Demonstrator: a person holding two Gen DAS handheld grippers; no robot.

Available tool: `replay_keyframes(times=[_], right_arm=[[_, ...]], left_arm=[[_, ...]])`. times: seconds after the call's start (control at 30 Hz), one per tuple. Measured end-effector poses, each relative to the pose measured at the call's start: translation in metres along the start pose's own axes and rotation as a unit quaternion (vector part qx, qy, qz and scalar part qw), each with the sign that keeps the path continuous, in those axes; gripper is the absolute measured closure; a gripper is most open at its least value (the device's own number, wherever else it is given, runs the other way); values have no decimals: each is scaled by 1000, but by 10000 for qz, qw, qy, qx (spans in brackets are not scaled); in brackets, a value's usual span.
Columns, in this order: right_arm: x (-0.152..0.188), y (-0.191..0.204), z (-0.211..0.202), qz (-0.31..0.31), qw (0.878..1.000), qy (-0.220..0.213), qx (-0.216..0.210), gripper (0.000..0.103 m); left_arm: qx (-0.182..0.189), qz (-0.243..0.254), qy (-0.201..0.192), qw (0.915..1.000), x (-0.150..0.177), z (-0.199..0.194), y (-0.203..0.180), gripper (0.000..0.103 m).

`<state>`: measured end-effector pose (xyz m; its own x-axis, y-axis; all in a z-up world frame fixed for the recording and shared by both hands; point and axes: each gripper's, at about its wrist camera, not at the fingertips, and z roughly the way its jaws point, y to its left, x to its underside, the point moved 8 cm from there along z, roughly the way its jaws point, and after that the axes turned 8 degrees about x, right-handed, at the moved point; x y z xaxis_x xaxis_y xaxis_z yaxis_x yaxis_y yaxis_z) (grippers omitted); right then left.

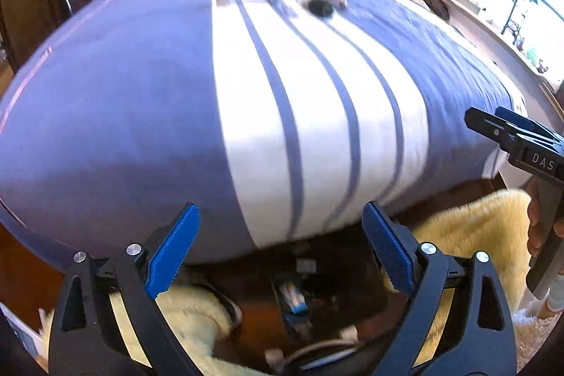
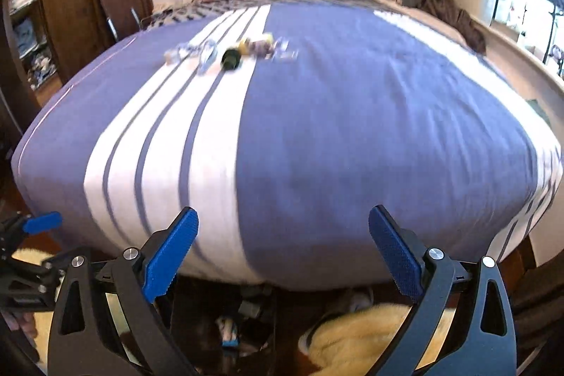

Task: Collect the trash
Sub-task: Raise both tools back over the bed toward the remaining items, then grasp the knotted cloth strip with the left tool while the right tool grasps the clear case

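Both grippers spread wide and empty: left gripper [image 1: 280,245] with blue ribbed pads parted at the bottom of its own view, nothing between them; right gripper [image 2: 282,249] likewise gaping at the bottom of its view, touching nothing. Hovering at the near foot edge of the bed, over the purple-blue bedspread with white stripes [image 2: 352,129], not in contact with the fabric as far as can be told. Right gripper also visible as a black body at the right edge of the left view [image 1: 521,143]; one blue pad of the left gripper poking in at the lower left edge of the right view [image 2: 42,222]. Task judged barely begun: nothing held, no bin or bag in sight. Small cluster of trash still lying on the bedspread, upper centre of both frames, well apart from the pads: dark round lump [image 1: 320,7] [image 2: 231,58], yellowish and crumpled wrapper-like bits just beside it [image 2: 259,44], clear crinkled plastic pieces to the left of that [image 2: 208,53]; too blurred to name more closely. Left to do, by judgement: reach up the bed, pinch each scrap in turn, carry it off. Below the bed edge, yellow fluffy rug [image 1: 476,228] and dark clutter on the floor, lower part of both frames.
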<state>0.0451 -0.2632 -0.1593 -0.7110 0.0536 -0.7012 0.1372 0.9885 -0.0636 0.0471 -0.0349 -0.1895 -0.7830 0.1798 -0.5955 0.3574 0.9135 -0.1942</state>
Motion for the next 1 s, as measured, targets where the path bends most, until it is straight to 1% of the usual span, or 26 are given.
replay_keyframes(times=[0.13, 0.27, 0.43, 0.57, 0.63, 0.73, 0.8, 0.87, 1.0], right_arm=[[-23, -5, 11, 30, 9999, -87, 90, 5], [-46, -13, 29, 88, 9998, -86, 185, 5], [-67, -18, 59, 154, 9995, 7, 268, 5], [-79, -16, 83, 157, 9993, 105, 322, 6], [-85, -12, 96, 118, 9994, 158, 298, 6], [-93, -4, 117, 88, 9994, 310, 129, 7], [-98, 2, 132, 65, 9991, 423, 48, 13], [-106, 9, 144, -57, 9991, 409, 98, 19], [-121, 20, 163, -203, 9988, 428, 98, 19]], left_arm=[[-128, 48, -134, 9998, -30, 2, 7, 14], [-206, 88, -238, 9995, -62, 10, 14, 14], [-253, 148, -299, 9991, -101, 30, 20, 15], [-267, 131, -294, 9991, -123, 49, 24, 15], [-247, 110, -268, 9993, -132, 59, 26, 15], [-199, 124, -212, 9995, -146, 76, 28, 17], [-188, 120, -192, 9996, -152, 83, 29, 18], [-172, 90, -175, 9997, -160, 91, 34, 19], [-169, 50, -159, 9997, -173, 104, 41, 20]])
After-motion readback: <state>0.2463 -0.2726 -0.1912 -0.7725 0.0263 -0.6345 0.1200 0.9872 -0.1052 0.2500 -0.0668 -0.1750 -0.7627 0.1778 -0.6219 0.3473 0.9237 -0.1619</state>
